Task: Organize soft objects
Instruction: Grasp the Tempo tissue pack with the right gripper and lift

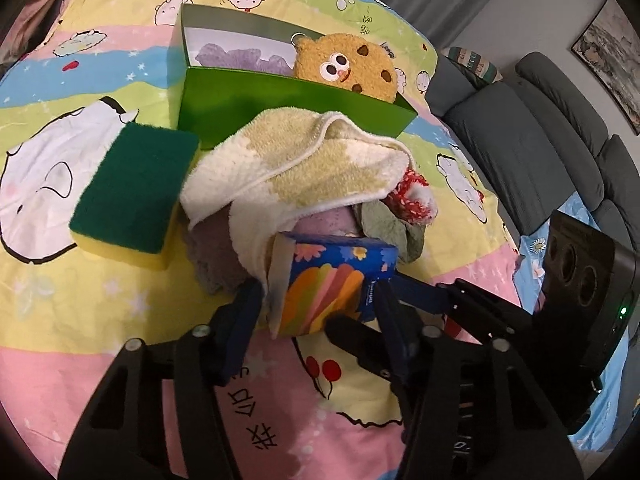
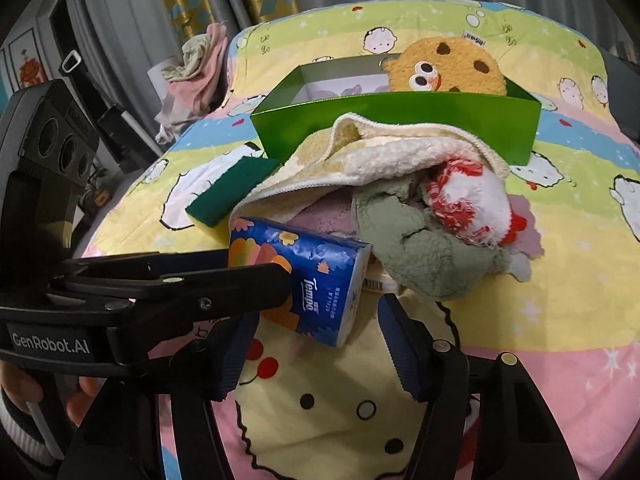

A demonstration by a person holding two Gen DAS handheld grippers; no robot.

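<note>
- Sitting in the open green cardboard box (image 1: 280,96) are a tan cookie-face plush (image 1: 346,66) and purple cloth (image 1: 240,56).
- Left gripper (image 1: 316,300) clamps the blue floral tissue pack (image 1: 332,284) lying before the towel pile.
- Right gripper (image 2: 316,344) fingers stand apart around the pack's end, not touching.

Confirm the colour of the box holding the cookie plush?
Green box outside, pale inside; the right wrist view shows it best.

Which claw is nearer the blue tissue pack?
Left. The left claw straddles the blue tissue pack, fingers at both sides. The right claw sits just short of it, pack ahead of its fingertips.
</note>
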